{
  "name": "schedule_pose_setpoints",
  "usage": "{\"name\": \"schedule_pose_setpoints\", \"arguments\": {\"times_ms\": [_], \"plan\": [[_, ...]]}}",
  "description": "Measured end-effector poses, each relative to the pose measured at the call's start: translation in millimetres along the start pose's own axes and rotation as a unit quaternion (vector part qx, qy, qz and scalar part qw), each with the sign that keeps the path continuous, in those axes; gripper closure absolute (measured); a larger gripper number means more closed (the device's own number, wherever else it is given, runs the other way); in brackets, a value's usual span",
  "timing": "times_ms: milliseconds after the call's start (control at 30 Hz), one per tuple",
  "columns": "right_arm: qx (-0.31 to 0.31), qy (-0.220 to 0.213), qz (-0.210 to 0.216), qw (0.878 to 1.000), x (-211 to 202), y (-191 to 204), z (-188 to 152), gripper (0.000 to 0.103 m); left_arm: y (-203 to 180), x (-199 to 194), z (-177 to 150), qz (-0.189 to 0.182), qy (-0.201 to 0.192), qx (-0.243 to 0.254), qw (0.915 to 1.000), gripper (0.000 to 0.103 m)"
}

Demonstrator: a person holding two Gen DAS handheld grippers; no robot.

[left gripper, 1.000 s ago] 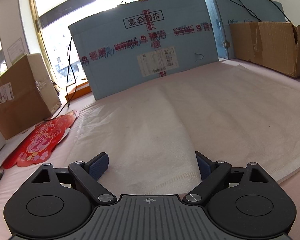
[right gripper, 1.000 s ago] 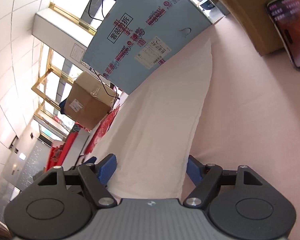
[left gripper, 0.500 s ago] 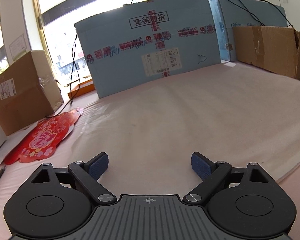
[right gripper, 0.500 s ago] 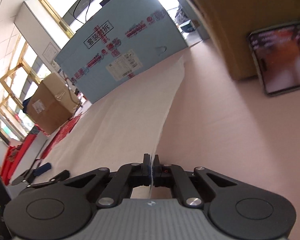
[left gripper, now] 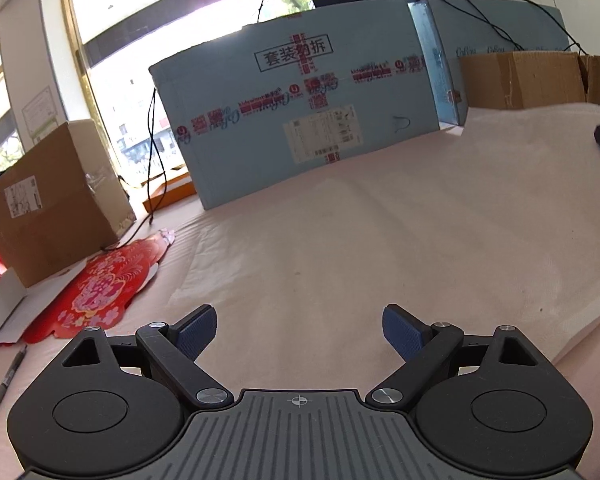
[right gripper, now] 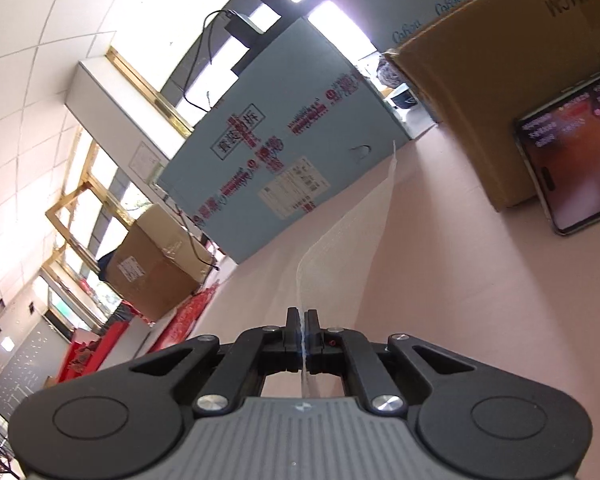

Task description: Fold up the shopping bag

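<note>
- Right claw (right gripper: 303, 330) clamped on edge of shopping bag (right gripper: 348, 224); raised side stands thin, seen edge-on, running toward 1 o'clock — likely starting a fold-over.
- Left claw (left gripper: 299, 330) apart, empty, hovering over the bag (left gripper: 380, 240).
- Bag: pale, woven-looking, spread flat over pink surface (right gripper: 480, 280).

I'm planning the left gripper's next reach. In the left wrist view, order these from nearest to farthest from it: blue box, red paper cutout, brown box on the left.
1. Red paper cutout: front left, flat on the table.
2. Brown box: far left, just behind the cutout.
3. Blue box: straight ahead, at the back.
</note>
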State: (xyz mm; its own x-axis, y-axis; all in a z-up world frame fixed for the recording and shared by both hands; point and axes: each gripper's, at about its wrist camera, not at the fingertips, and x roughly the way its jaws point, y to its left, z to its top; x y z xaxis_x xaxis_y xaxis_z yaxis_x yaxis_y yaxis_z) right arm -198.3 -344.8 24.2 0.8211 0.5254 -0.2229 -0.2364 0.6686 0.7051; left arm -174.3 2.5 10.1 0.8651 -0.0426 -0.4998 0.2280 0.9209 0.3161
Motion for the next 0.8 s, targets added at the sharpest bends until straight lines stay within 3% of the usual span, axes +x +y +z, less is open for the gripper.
{"name": "schedule_pose_setpoints", "arguments": {"times_ms": [133,300,467,667,800], "plan": [[-0.029,0.019,0.059,0.998,33,28,8,0.102,4,-1,-2,0.003,-0.005,-0.009,0.9999,0.010],[-0.070,0.060,0.108,0.990,78,70,13,0.102,32,-13,-14,0.064,-0.007,-0.048,0.9968,0.010],[-0.128,0.105,0.154,0.974,124,118,7,0.102,57,-20,-31,0.120,0.012,-0.080,0.9895,0.010],[-0.165,0.163,0.172,0.957,180,162,-16,0.102,66,-17,-46,0.124,0.007,-0.110,0.9862,0.004],[-0.187,0.185,0.189,0.946,195,187,-39,0.102,73,-19,-50,0.111,-0.001,-0.135,0.9846,0.004]]}}
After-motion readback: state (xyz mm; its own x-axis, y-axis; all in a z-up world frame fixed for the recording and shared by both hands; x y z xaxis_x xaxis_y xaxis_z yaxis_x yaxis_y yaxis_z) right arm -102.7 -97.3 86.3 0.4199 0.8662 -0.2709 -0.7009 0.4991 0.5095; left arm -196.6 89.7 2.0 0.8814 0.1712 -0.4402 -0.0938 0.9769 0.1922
